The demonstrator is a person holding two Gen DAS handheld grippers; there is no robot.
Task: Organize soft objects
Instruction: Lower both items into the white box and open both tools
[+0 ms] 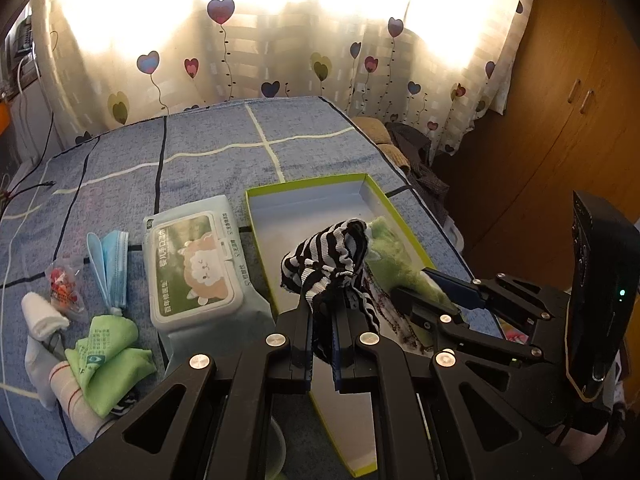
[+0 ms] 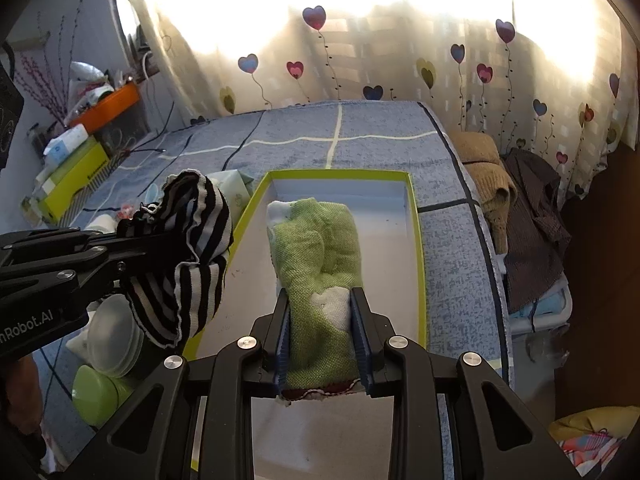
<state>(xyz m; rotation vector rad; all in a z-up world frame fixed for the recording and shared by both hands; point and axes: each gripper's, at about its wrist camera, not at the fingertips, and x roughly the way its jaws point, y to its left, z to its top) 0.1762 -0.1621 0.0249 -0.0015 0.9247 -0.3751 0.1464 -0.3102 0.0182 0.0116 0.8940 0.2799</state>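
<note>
My left gripper (image 1: 322, 316) is shut on a black-and-white striped cloth (image 1: 332, 256), which bunches up above its fingers over the box's left side. The shallow white box with a lime rim (image 1: 304, 182) lies on the blue bed cover. My right gripper (image 2: 320, 300) is shut on a folded green cloth (image 2: 320, 248) that lies lengthwise on the box floor (image 2: 384, 216). In the right wrist view the left gripper (image 2: 132, 240) comes in from the left, and the striped cloth (image 2: 188, 248) hangs over the box's left rim. In the left wrist view the right gripper (image 1: 416, 288) holds the green cloth (image 1: 392, 256).
Left of the box lie a wet-wipes pack (image 1: 196, 268), a blue face mask (image 1: 112, 264), green cloths (image 1: 108, 356), white rolled socks (image 1: 42, 316) and a small packet (image 1: 64, 288). Brown knitwear (image 2: 484, 176) and a dark shirt (image 2: 536, 216) sit past the bed's right edge. Round lids (image 2: 112, 336) lie nearby.
</note>
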